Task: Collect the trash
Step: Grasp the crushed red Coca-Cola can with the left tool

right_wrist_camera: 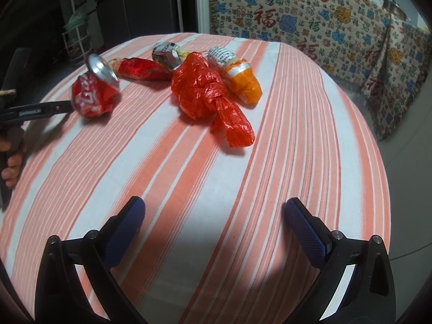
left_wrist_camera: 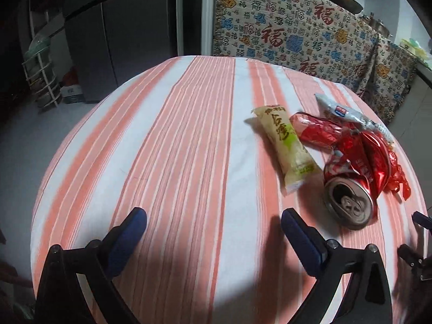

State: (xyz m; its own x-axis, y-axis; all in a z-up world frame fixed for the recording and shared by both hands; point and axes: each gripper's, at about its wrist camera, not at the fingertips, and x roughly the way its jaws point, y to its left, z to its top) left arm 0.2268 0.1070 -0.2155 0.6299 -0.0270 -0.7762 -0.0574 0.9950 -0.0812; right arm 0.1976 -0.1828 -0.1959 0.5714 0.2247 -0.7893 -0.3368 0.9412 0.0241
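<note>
Trash lies on the striped tablecloth [left_wrist_camera: 172,145]. In the left wrist view a crushed red can [left_wrist_camera: 349,202] lies just right of my open, empty left gripper [left_wrist_camera: 213,221], with a yellow-green wrapper [left_wrist_camera: 286,143], a red wrapper [left_wrist_camera: 313,129] and a white packet [left_wrist_camera: 340,110] behind it. In the right wrist view my right gripper [right_wrist_camera: 216,213] is open and empty, well short of a knotted red plastic bag [right_wrist_camera: 208,91], an orange-and-white wrapper [right_wrist_camera: 243,81], a crumpled printed wrapper [right_wrist_camera: 167,54] and the can [right_wrist_camera: 93,94]. The left gripper's finger [right_wrist_camera: 43,110] touches the can's left side.
The round table's edge [right_wrist_camera: 378,162] drops off on the right. A patterned cloth [left_wrist_camera: 310,35] hangs behind the table. A dark fridge [left_wrist_camera: 118,32] and a wire rack [left_wrist_camera: 40,81] stand at the back left. Pans [left_wrist_camera: 343,0] sit above the cloth.
</note>
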